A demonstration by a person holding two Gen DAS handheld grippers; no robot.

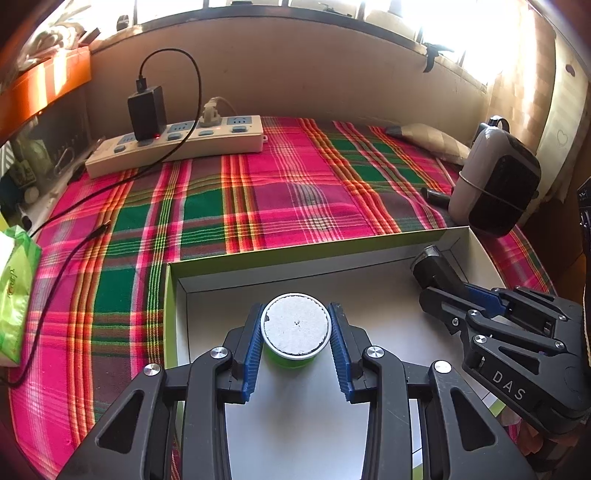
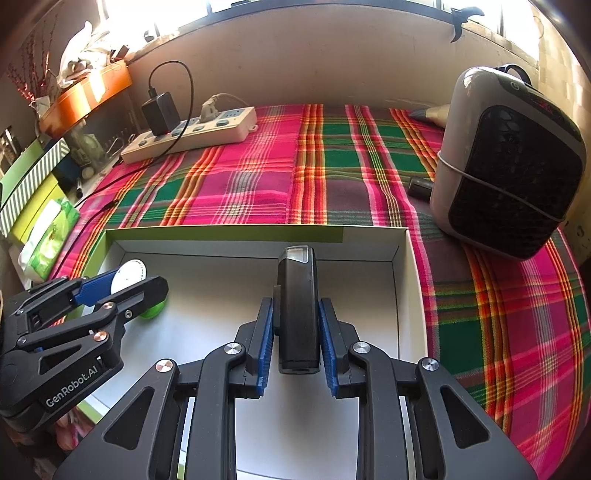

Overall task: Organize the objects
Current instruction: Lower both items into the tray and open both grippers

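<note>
Left tongs [image 1: 295, 328] are clenched on a green cup [image 1: 295, 334], right tongs [image 2: 296, 325] on a black flashlight [image 2: 297, 310]; both should be lowered fully inside the box [image 1: 314, 267] before release.

Strong daylight enters through the window [image 1: 454, 29] along the far wall and blows out to pure white there in both views. Glare spreads onto the orange box [image 1: 44, 88] at upper left. The plaid cloth [image 1: 258, 184] is evenly lit, colours saturated, shadows soft. Focus is sharp at centre. Fisheye distortion bends the wall [image 2: 314, 55] and darkens the frame corners.
</note>
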